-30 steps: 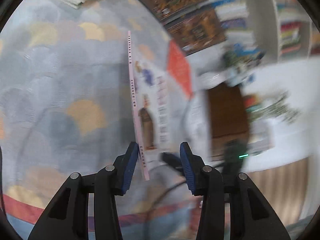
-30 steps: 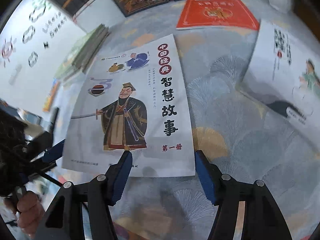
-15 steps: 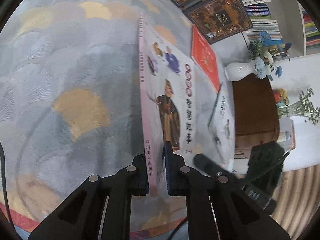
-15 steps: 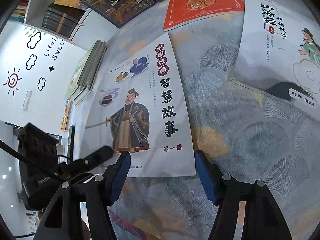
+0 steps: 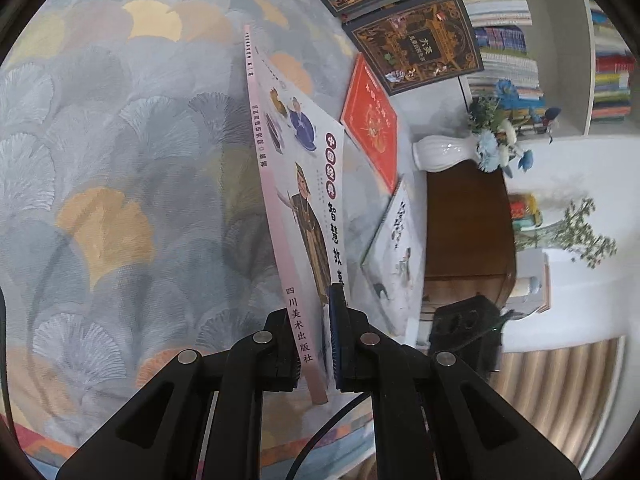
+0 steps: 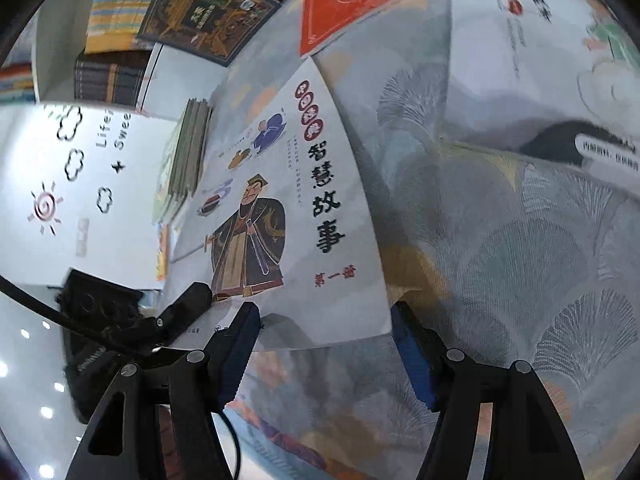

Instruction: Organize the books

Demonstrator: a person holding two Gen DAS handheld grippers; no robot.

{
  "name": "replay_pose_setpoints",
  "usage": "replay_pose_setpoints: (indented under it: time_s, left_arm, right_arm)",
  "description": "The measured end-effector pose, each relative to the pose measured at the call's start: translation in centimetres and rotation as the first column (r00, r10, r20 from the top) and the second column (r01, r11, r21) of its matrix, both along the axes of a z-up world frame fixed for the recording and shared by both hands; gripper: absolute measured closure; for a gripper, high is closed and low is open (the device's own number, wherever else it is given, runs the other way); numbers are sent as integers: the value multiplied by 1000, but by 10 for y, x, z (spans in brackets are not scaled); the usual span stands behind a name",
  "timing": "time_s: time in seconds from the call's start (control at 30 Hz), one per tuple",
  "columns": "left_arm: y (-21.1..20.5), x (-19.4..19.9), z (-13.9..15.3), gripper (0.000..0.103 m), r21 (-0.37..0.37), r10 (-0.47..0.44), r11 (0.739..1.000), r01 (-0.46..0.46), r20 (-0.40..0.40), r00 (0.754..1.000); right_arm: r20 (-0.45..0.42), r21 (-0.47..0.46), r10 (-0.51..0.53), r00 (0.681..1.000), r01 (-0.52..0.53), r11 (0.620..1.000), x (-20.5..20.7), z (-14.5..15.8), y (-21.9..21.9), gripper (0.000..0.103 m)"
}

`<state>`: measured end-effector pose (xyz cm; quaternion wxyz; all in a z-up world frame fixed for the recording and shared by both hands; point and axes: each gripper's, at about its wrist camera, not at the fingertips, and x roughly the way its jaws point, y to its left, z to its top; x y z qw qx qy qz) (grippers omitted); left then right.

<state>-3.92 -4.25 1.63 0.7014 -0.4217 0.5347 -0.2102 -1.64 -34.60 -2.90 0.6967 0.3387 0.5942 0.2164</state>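
A white picture book (image 5: 304, 184) with a robed figure on its cover and a pink spine lies on the patterned rug (image 5: 120, 160). My left gripper (image 5: 316, 320) is shut on its near spine corner, and that edge stands tilted up off the rug. In the right wrist view the same book (image 6: 288, 200) faces me, with a left finger (image 6: 188, 308) at its near left corner. My right gripper (image 6: 324, 320) hovers at the book's near edge. Its jaws are opening, the book's near right corner lies between them, and the pads do not touch it.
A red book (image 5: 370, 120), a white book with a green-robed figure (image 6: 560, 40) and dark ornate books (image 5: 420, 44) lie further out on the rug. A stack of thin books (image 6: 188, 160) sits left. A white vase (image 5: 444, 152), wooden stand (image 5: 468, 232) and bookshelf (image 5: 504, 40) stand right.
My left gripper went from open beside the spine to shut on the book's corner, and the spine edge has tilted up. My right gripper rolled and moved in toward the book's near edge.
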Motion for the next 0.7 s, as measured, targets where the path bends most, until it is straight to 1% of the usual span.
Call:
replay_pose_setpoints:
  time_s: [0.07,0.1,0.13,0.17,0.23,0.4,0.47,0.53,0.57,0.63,0.7]
  left_arm:
    - [4,1,-4,96,-50,15,999,-16,-20,1000]
    - [5,2,-5,96,-69,19,997,-21,-28,999]
    - [6,2,-6,96,-85,22,996,-24,-32,999]
    - [8,2,-7,96,-100,25,995,-29,-37,999]
    - [9,2,-7,96,-109,28,993,-33,-46,999]
    - [20,0,-14,96,-175,61,982,-78,-99,993]
    - [22,0,-15,96,-192,64,978,-85,-113,992]
    - [23,0,-17,96,-206,61,975,-86,-123,991]
    - [24,1,-18,96,-199,59,976,-84,-128,990]
    - [27,3,-16,96,-147,54,987,-71,-120,991]
    - [29,5,-11,96,-42,30,999,-34,-101,994]
  right_arm:
    - [-44,79,-33,999,36,996,1,-6,-9,32]
    - [-66,121,-50,997,58,991,1,-10,-13,28]
    - [-80,147,-64,995,75,986,0,-12,-15,25]
    - [-93,167,-78,993,93,982,0,-14,-18,25]
    - [-104,183,-90,991,108,977,-1,-15,-18,24]
    - [-95,183,-79,992,95,978,4,-14,-6,24]
    - [-95,184,-84,992,101,978,10,-16,3,35]
    - [-105,185,-78,991,96,978,17,-21,12,52]
    - [-103,173,-86,991,103,979,19,-20,16,52]
    - [-71,133,-88,994,97,986,18,-14,21,64]
    - [-7,44,-61,998,61,997,16,-1,30,66]
